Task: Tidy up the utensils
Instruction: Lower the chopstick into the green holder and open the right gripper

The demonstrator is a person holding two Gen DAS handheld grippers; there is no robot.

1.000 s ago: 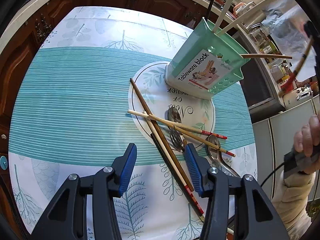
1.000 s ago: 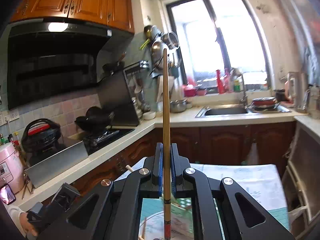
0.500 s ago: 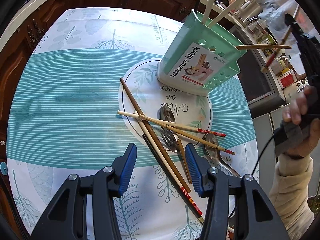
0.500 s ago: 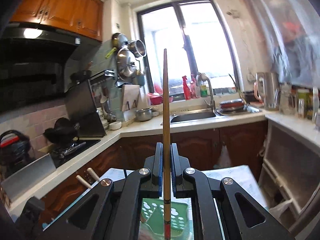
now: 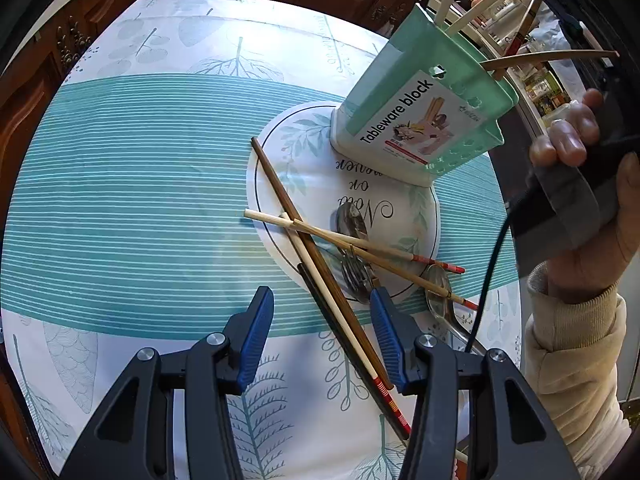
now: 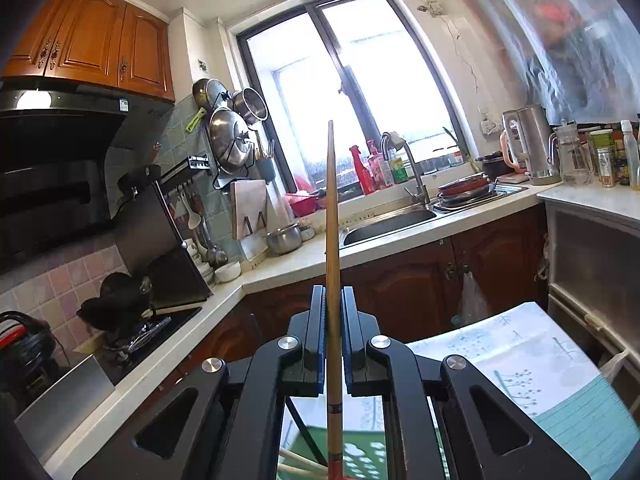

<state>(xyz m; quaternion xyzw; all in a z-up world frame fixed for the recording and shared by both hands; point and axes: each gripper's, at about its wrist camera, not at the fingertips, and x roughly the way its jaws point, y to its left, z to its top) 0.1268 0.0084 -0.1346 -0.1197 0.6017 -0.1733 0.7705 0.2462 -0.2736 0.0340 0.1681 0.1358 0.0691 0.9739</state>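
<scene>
Kitchen table (image 5: 120, 184) | right hand-held gripper (image 6: 331, 312) clamped on chopstick (image 6: 331, 208), above green holder (image 5: 420, 120) | left hand-held gripper (image 5: 320, 320) apart, empty | lower red end straight into holder, then release.

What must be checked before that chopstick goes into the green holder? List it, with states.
1. Right gripper clamped on the chopstick: ok.
2. Chopstick upright, red end down: ok.
3. Red end over the green holder opening: ok.
4. Room among the chopsticks already inside: cannot tell.
5. Holder standing steady on the placemat: ok.
6. Left gripper open and clear of the holder: ok.
</scene>
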